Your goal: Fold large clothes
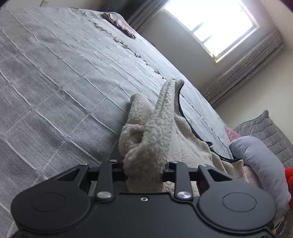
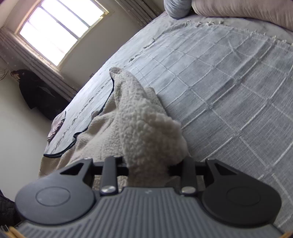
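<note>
A cream fleece garment (image 1: pixel 155 131) with a dark trimmed edge lies bunched on the grey checked bedspread (image 1: pixel 55 82). My left gripper (image 1: pixel 144 175) is shut on a thick fold of the fleece, which fills the space between its jaws and rises in a ridge ahead. In the right wrist view the same fleece garment (image 2: pixel 141 117) stretches away over the bedspread (image 2: pixel 228 91). My right gripper (image 2: pixel 149 170) is shut on another bunched fold of it. The fingertips of both grippers are buried in the pile.
A bright window (image 1: pixel 210 23) with curtains stands beyond the bed. Grey and pink pillows (image 1: pixel 256 157) lie at the right of the left wrist view, with a red thing (image 1: pixel 288 175) beside them. Dark clothing (image 2: pixel 36 91) hangs by the wall. A pillow (image 2: pixel 247 12) lies at the bed's far edge.
</note>
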Tool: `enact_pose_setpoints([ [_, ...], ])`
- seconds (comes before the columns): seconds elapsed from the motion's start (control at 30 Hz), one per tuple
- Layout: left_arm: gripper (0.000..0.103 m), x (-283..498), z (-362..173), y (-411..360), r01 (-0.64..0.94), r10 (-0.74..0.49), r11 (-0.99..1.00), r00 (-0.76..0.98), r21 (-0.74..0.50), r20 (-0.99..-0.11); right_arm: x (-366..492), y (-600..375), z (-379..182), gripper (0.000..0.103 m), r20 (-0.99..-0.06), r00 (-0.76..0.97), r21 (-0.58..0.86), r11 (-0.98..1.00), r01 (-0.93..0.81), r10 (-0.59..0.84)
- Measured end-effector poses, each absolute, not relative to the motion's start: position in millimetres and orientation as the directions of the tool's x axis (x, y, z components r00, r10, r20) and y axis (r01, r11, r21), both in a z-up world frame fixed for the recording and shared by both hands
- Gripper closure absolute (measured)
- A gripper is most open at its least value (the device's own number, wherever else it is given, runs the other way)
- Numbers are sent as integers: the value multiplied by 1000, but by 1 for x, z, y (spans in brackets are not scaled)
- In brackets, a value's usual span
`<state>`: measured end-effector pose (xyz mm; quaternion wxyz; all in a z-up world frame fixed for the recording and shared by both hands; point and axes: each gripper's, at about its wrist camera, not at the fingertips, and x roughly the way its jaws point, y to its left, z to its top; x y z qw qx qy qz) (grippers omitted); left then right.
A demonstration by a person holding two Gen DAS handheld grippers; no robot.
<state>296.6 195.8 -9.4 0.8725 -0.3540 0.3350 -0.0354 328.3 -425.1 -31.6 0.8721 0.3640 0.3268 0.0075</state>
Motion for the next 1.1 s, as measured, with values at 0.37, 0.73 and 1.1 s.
enact_pose_setpoints([
  [0.37, 72, 161, 5, 237, -176, -401, 719, 685, -672, -608, 172, -426, -20, 71, -615, 706, 647, 737, 199, 350],
  [0.73, 45, 87, -38, 253, -222, -398, 718, 646, -659, -652, 73, -432, -37, 27, -721, 639, 503, 837, 216, 269],
  [1.1, 37, 98, -65, 251, -252, -431, 597, 700, -762, -569, 81, -361, 15, 64, -512, 857, 88, 996, -5, 50],
])
